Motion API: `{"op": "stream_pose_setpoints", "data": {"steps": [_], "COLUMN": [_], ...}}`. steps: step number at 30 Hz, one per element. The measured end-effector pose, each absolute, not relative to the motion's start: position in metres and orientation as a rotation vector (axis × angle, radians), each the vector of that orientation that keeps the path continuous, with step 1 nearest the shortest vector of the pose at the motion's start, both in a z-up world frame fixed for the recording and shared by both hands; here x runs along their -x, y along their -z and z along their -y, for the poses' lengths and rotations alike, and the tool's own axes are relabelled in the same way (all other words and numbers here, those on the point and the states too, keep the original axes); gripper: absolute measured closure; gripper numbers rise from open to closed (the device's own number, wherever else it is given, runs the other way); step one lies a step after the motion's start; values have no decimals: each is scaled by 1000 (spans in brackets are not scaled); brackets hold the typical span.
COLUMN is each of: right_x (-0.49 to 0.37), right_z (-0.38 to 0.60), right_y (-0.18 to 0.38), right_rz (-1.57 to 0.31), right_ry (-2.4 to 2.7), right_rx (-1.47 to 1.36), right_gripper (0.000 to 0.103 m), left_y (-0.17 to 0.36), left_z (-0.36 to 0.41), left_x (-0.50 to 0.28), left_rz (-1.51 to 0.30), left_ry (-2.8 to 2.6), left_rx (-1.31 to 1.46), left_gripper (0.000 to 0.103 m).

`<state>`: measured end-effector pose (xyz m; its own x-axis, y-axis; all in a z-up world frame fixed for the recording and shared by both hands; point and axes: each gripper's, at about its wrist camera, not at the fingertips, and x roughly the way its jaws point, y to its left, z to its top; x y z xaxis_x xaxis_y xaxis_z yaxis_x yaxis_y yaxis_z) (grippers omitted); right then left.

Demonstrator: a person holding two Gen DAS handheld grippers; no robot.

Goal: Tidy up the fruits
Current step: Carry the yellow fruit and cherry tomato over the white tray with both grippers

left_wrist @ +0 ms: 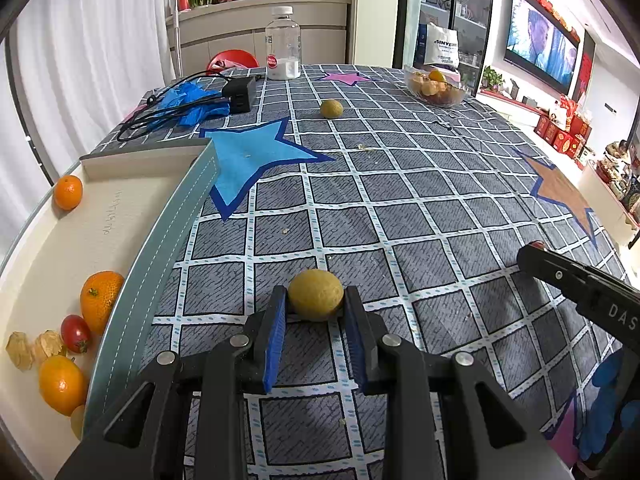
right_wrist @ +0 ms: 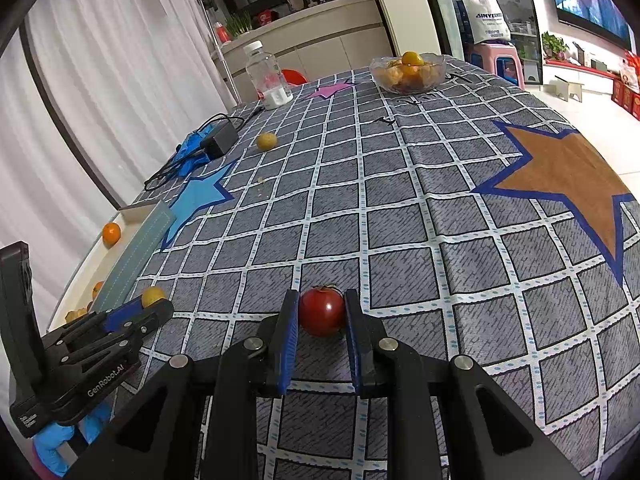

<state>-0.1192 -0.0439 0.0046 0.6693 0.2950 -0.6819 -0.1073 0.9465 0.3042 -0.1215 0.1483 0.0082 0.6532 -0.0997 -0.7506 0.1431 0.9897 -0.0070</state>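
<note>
My left gripper [left_wrist: 315,303] is shut on a yellow-green fruit [left_wrist: 316,294], held between its blue pads just above the checked tablecloth; it also shows in the right wrist view [right_wrist: 153,295]. My right gripper [right_wrist: 322,307] is shut on a red cherry tomato [right_wrist: 322,311]. A white tray [left_wrist: 48,248] at the left holds oranges [left_wrist: 100,300], a cherry tomato [left_wrist: 75,333] and husked physalis [left_wrist: 19,350]. A second yellow-green fruit [left_wrist: 331,109] lies far out on the table. A glass bowl [left_wrist: 434,87] of fruit stands at the far right.
A clear plastic bottle [left_wrist: 283,44] stands at the far edge. A black charger with cable [left_wrist: 239,93] and blue gloves [left_wrist: 191,100] lie at the far left. The tablecloth [left_wrist: 400,208] has blue, pink and brown star patches. The tray's grey-green rim [left_wrist: 160,248] borders the cloth.
</note>
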Motion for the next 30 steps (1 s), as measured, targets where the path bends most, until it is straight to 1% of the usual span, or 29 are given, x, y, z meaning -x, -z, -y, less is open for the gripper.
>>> {"op": "stream_pose_setpoints", "data": {"steps": [9,13,16,19,26,30], "right_x": [117,113,108,103,78,67], "right_z": [37,14,-16,-52,-139,-186], "right_y": [-6,-23,-42,-53,-55,-49], "right_rz": [-831,-835,-828,-828,-896,-941], "right_ry": [-239,-309,-379,-441,-601,-661], "right_rx": [-211,-185,-147,-95,-67,-27], "right_gripper": [81,81,81,81,81,81], "left_y": [-11,-33,-54,-63,-52,-43], "left_z": [-157,-170,-190,-220,-295,-318], "left_x": [127,139,147,148,145,145], "left_rz": [-853,-803,-750,-738,-777,-797], "left_ry": [165,179,142,76,-130,-195], "left_rx": [5,26,22,37,76,80], "left_gripper": [73,73,73,73,73,72]}}
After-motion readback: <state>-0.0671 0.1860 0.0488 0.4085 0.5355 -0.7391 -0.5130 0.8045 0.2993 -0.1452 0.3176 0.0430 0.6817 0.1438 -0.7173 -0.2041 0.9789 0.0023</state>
